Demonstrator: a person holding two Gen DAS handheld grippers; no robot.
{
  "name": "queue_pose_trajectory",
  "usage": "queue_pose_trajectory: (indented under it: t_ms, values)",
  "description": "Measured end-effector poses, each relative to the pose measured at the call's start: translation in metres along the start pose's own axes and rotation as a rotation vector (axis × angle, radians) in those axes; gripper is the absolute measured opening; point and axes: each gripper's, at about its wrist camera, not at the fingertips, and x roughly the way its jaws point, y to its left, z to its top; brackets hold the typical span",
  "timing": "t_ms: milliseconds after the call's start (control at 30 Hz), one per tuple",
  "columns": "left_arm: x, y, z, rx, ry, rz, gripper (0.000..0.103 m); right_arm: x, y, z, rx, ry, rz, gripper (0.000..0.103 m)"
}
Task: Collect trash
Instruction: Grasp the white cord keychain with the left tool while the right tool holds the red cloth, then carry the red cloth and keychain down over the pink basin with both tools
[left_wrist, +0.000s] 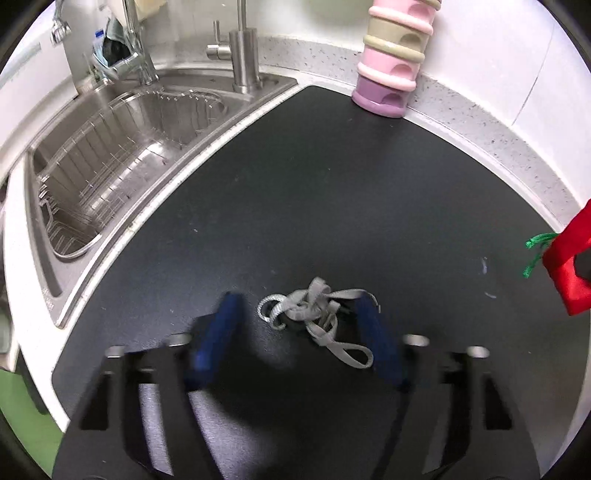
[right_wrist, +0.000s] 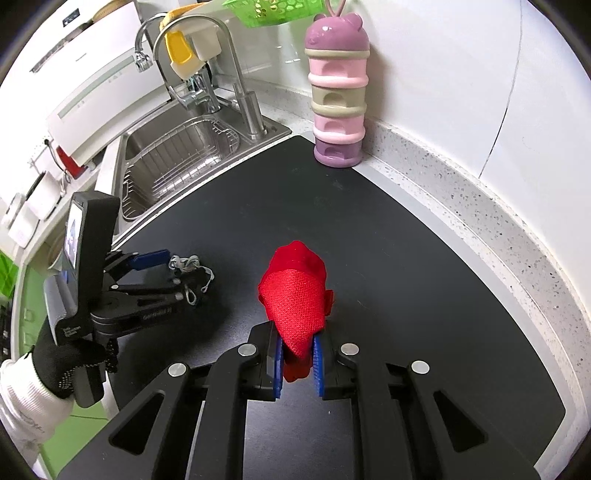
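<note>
Steel sink (left_wrist: 122, 155) with a wire rack fills the upper left of the left wrist view, beside the black mat (left_wrist: 314, 192) covering the table. Low in the centre of that frame, the left gripper (left_wrist: 299, 314) has its blue-padded jaws spread wide, one on each side of a tangled grey cord (left_wrist: 314, 314) lying on the mat. A stacked pink and purple plastic container (left_wrist: 395, 59) stands at the upper right against the wall. In the right wrist view, the right gripper (right_wrist: 298, 350) sits at lower centre, its jaws clamped on a red woven fabric pouch (right_wrist: 295, 291), which points away toward the frame's middle.
</note>
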Motion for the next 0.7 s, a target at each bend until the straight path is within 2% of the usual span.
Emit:
queue_pose_trajectory:
  t_ms: [67,233,300,533,700]
  values:
    - [-0.002,0.001,0.002,-0.012,0.007,-0.012,0.019,0.0,0.001,0.0,-0.003,-0.002,0.002,0.012]
    - [-0.005,-0.003,0.001,-0.008,0.016,-0.012,0.018,-0.002,0.004,-0.001,-0.007,-0.007,0.011,0.012]
    - [-0.012,-0.004,0.0,-0.007,0.012,-0.014,0.011,-0.005,0.005,-0.001,-0.008,-0.009,0.013,0.012]
    - [-0.055,0.007,-0.011,-0.026,-0.024,-0.031,0.011,-0.021,0.023,0.0,-0.035,-0.036,0.03,0.012]
    - [-0.095,0.023,-0.026,-0.047,-0.061,-0.04,0.01,-0.041,0.05,0.0,-0.069,-0.072,0.053,0.012]
